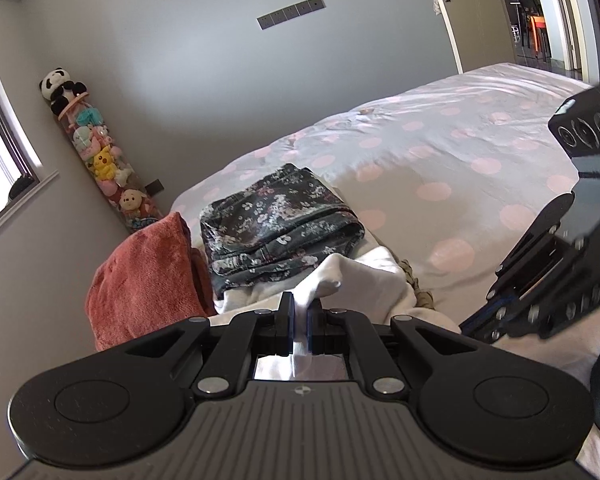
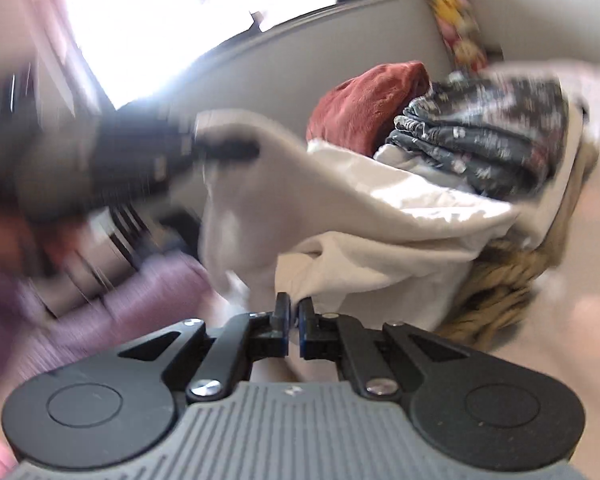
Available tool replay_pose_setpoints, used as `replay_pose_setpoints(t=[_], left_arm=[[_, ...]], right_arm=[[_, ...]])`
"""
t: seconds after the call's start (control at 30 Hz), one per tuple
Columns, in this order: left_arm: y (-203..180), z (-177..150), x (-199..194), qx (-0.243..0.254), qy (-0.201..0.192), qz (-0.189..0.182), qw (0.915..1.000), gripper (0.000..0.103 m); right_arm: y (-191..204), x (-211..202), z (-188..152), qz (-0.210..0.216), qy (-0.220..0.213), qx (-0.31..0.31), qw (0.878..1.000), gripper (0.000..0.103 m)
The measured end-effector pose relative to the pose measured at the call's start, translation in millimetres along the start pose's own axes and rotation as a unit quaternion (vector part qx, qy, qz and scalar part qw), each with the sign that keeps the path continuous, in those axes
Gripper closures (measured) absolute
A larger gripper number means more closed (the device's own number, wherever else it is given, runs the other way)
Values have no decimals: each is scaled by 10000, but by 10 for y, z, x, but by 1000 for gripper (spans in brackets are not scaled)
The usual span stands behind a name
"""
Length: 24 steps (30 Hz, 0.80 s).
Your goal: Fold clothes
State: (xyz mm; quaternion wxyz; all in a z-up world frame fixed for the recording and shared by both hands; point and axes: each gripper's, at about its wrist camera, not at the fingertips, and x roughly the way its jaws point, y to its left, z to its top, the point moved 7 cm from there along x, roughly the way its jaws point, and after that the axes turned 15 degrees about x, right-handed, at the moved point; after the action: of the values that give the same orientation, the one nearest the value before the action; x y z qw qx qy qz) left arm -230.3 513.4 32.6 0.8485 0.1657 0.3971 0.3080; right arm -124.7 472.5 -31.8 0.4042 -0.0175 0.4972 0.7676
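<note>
Left gripper [image 1: 299,312] clamped on white garment [image 1: 364,280] — right gripper [image 2: 294,316] likewise pinching its lower-centre edge, probably — cloth stretching toward upper left.

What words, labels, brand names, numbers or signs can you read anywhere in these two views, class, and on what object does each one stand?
No readable text in either view.
The left gripper body bears only a small round crosshair mark, no letters.
The right gripper body bears a small mark, too blurred to read.
The dark floral garment shows a flower print, no words.
The tube of plush toys shows no legible label.
</note>
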Motion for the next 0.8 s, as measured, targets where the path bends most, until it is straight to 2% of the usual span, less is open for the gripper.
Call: replay_pose_setpoints(t=[0.07, 0.17, 0.37, 0.5, 0.6, 0.7, 0.8], left_arm=[[23, -2, -11, -86, -67, -63, 9999, 99], [22, -15, -24, -189, -148, -148, 9996, 99], [-205, -114, -27, -227, -198, -257, 9992, 99], [-356, -180, -29, -252, -232, -329, 9989, 99], [-335, -172, -44, -298, -282, -340, 9986, 99], [-287, -160, -57, -358, -333, -360, 9982, 99], [-259, -155, -52, -403, -354, -361, 9979, 99]], right_arm=[[-76, -19, 92, 325, -3, 831, 9960, 98], [-216, -7, 140, 533, -4, 1708, 9839, 98], [-278, 58, 109, 295, 43, 1932, 9807, 98], [-363, 0, -6, -170, 192, 1751, 9842, 98], [-496, -40, -132, -826, 177, 1387, 9867, 97], [-569, -85, -236, -1463, 63, 765, 9863, 96], [-512, -115, -335, -1847, -113, 57, 9827, 92]])
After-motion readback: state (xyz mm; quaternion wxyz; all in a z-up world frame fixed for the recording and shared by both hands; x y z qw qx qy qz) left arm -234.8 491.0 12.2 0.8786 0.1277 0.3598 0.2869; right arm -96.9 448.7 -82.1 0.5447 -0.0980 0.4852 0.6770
